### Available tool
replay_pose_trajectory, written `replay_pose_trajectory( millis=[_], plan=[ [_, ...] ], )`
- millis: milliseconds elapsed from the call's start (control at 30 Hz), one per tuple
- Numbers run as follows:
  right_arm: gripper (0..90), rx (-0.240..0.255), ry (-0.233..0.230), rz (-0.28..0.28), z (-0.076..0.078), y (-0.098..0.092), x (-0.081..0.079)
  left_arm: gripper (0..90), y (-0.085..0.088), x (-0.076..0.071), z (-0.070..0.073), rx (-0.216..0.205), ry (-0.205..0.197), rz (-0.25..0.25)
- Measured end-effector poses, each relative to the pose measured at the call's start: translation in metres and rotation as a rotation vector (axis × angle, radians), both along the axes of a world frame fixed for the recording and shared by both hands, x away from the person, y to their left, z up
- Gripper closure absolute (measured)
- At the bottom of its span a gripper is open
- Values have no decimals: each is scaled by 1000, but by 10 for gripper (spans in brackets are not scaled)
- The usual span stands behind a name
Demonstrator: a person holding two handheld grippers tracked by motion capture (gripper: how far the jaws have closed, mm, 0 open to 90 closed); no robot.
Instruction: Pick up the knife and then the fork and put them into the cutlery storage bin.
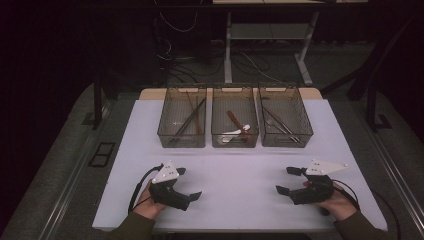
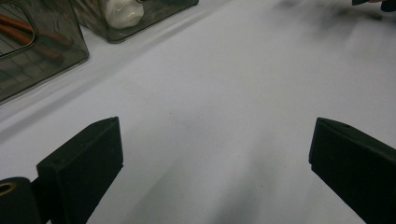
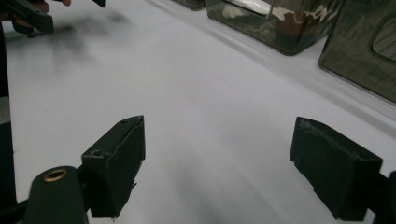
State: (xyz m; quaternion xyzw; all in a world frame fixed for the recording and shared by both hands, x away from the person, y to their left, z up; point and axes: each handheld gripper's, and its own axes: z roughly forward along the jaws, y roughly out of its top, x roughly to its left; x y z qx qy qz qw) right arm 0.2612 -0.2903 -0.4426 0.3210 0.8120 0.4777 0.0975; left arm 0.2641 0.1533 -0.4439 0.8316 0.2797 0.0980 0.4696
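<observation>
Sorting appears complete or not begun: both the left tool (image 1: 188, 183) and right tool (image 1: 287, 180) rest spread and empty at lower frame, utensils lying in three bins (image 1: 235, 141) at upper centre.

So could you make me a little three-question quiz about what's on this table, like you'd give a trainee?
1. How many clear smoky plastic bins stand in a row at the far side of the white table?
2. True or false: the left gripper is clamped on a chopstick.
3. Which bin holds the white spoon-like piece? A) left bin B) middle bin C) right bin

Key:
1. Three.
2. False. Its jaws are spread wide with nothing between them, as are those of the right gripper.
3. B, lying beside a reddish-brown utensil.
</observation>
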Motion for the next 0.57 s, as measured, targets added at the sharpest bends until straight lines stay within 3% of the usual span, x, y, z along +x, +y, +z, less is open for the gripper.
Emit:
replay_pose_trajectory(
  millis=[567],
  plan=[
    [180,-36,1,5,-4,-5,-1,21,-1,0,-1,6,4,-6]
  ],
)
